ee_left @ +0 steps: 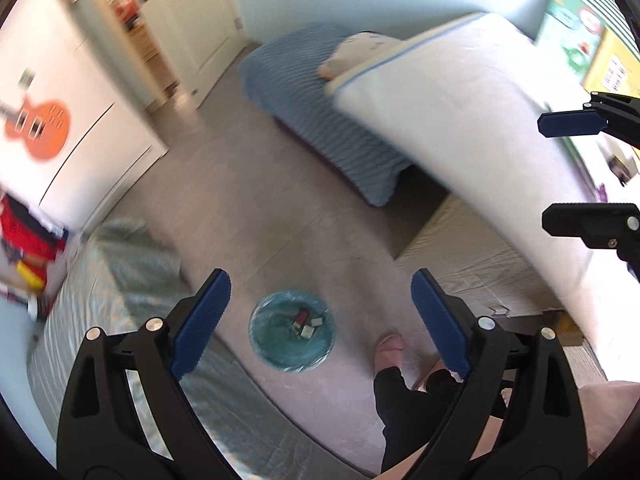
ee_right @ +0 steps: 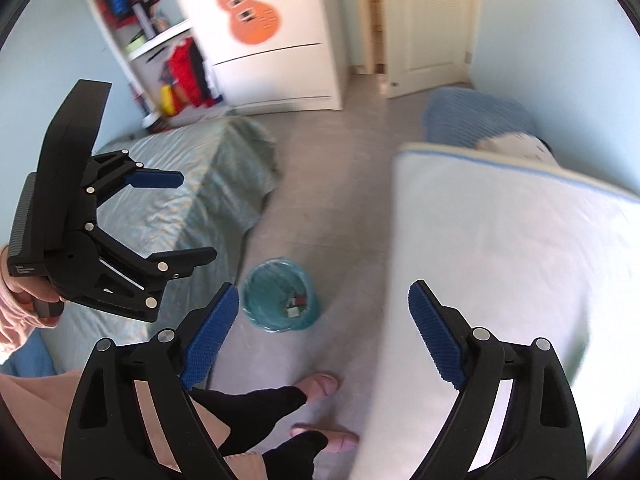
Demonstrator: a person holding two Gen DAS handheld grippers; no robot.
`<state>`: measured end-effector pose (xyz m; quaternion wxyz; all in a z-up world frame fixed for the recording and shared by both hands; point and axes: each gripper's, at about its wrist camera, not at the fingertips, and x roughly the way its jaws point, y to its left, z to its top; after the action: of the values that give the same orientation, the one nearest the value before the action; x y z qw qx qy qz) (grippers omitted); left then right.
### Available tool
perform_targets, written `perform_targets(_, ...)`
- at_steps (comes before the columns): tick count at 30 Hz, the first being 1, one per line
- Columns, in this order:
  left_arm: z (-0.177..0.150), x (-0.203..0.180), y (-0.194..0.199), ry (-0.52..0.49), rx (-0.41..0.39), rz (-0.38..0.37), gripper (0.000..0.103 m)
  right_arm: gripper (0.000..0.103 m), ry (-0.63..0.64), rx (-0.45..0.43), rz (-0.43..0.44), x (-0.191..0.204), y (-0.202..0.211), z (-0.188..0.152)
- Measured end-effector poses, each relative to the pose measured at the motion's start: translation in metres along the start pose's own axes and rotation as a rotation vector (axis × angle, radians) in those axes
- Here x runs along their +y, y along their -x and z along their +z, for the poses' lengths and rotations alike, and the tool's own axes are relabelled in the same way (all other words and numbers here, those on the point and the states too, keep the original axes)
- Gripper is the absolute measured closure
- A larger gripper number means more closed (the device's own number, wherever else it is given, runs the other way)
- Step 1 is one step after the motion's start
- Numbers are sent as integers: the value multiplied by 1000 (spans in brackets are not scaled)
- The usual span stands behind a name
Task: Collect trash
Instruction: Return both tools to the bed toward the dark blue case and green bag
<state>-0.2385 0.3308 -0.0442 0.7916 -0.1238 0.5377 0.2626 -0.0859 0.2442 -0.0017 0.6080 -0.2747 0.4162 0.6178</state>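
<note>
— Bedding filled most of both views, didn't it?

— Yes. A big white pillow (ee_right: pixel 500 264) with a blue-piped edge bulked up on the right, blocking the floor beyond it. Behind it lay a blue quilted bed (ee_left: pixel 320 120); opposite sat a bed with a pale green cover (ee_right: pixel 180 200). A white wardrobe (ee_right: pixel 276 40) carrying an orange guitar sticker (ee_right: pixel 250 16) stood against the far wall, next to an open door (ee_right: pixel 424 28).

— And between the beds?

— Grey floor (ee_left: pixel 260 208), with the trash bin (ee_left: pixel 292 330) standing on it, lined with a teal bag. A few small bits of trash (ee_left: pixel 305 324) lay at its bottom, too blurred to name.

— The grippers?

— Left gripper (ee_left: pixel 320 320) was spread wide, nothing between its blue pads, held high above the bin. Right gripper (ee_right: pixel 324 328) was equally spread and empty, near the pillow's edge. The person's pink slippers (ee_right: pixel 320 386) stood just short of the bin.
</note>
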Motion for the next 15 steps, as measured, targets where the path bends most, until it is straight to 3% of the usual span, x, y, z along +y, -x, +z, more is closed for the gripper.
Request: perform_targets(15, 37, -146, 5, -326, -42, -144, 12, 15, -309, -74, -187, -83, 81, -115)
